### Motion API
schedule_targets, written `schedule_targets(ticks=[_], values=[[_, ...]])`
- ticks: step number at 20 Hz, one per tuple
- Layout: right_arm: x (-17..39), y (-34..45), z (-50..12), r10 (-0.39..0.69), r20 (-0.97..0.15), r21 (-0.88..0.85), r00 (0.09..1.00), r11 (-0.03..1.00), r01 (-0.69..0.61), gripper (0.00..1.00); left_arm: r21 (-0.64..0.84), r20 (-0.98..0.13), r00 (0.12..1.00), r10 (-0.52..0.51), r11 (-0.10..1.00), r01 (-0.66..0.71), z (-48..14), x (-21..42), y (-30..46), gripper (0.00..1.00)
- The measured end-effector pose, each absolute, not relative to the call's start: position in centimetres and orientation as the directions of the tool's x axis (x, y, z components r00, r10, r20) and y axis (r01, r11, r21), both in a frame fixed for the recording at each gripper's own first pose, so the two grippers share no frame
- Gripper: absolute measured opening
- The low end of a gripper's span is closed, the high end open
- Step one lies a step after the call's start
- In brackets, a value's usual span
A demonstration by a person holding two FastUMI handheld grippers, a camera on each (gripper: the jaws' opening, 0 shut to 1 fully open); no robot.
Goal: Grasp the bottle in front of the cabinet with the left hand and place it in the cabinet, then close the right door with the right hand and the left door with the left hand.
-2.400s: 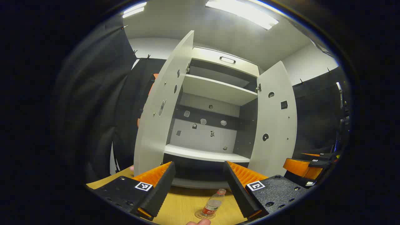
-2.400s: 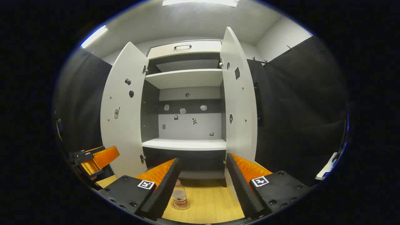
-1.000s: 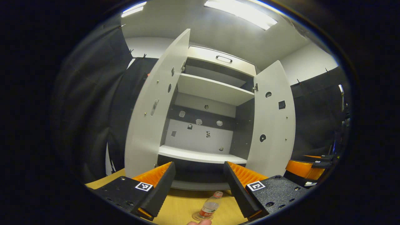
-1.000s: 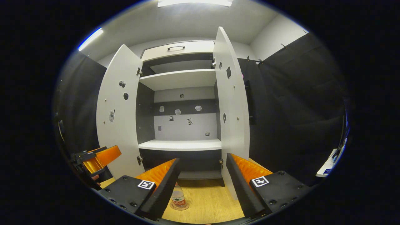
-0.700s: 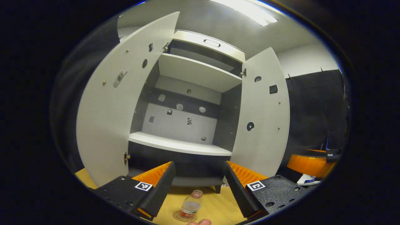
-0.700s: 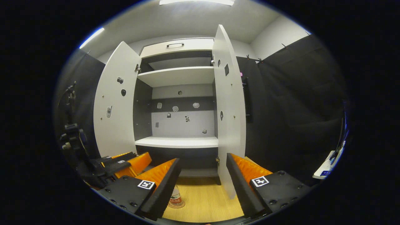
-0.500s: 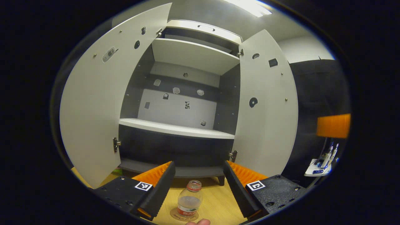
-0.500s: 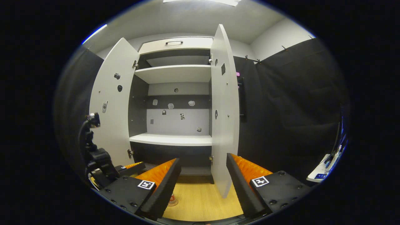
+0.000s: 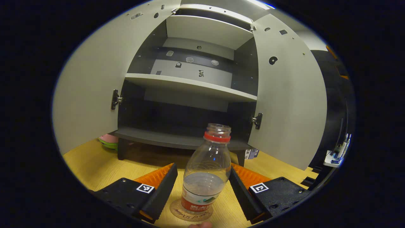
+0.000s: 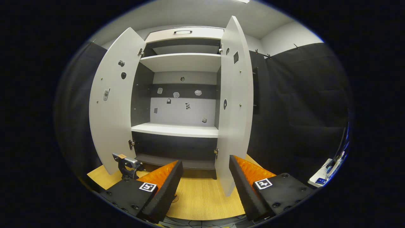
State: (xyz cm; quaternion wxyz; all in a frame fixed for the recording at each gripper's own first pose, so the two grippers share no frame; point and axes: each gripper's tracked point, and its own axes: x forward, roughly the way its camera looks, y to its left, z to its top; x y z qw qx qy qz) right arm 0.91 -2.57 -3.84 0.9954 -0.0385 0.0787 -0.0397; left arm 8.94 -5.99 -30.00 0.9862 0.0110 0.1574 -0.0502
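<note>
The clear plastic bottle with the red label (image 9: 205, 171) stands upright, dead ahead between my left gripper's (image 9: 202, 190) spread, released fingers, not yet pinched; my right gripper (image 10: 205, 186) gapes empty.

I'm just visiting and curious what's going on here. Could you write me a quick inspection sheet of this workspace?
Surface: wooden floor, bare.
Job's things: clear bottle, uncapped, upright on a coaster before the cabinet; left door and right door open.
Clutter: pink-green object beside the cabinet.
Grippers: left gripper open around the bottle; right gripper open, empty.
Cables: some at right edge.
Surroundings: black cloth wall.
</note>
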Motion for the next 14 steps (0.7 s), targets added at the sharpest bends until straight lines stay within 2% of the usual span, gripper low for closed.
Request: schedule_targets(ticks=[5,7,8,10,14], values=[[1.6,-2.7,-4.0,-0.097,-0.151,-0.085,0.984,0.993,0.085,0.97,-0.006,-0.380,0.919,-0.104,0.994,0.110,-33.4,7.7,-5.9,0.94],[1.7,-2.8,-4.2,-0.104,-0.154,-0.088,0.983,0.992,0.091,0.97,-0.015,-0.382,0.915,-0.132,0.990,0.137,-33.4,7.6,-6.1,0.92],[1.7,-2.7,-4.4,-0.101,-0.157,-0.088,0.982,0.992,0.088,0.97,-0.022,-0.381,0.914,-0.140,0.990,0.143,-33.3,7.3,-6.0,0.85],[1.7,-2.5,-4.6,-0.098,-0.158,-0.092,0.983,0.992,0.084,0.97,-0.062,-0.374,0.908,-0.188,0.982,0.178,-32.3,6.9,-6.6,0.77],[1.3,-2.4,-4.9,-0.096,-0.148,-0.108,0.984,0.991,0.081,0.97,-0.125,-0.337,0.917,-0.214,0.975,0.182,-26.5,6.1,-6.9,0.73]])
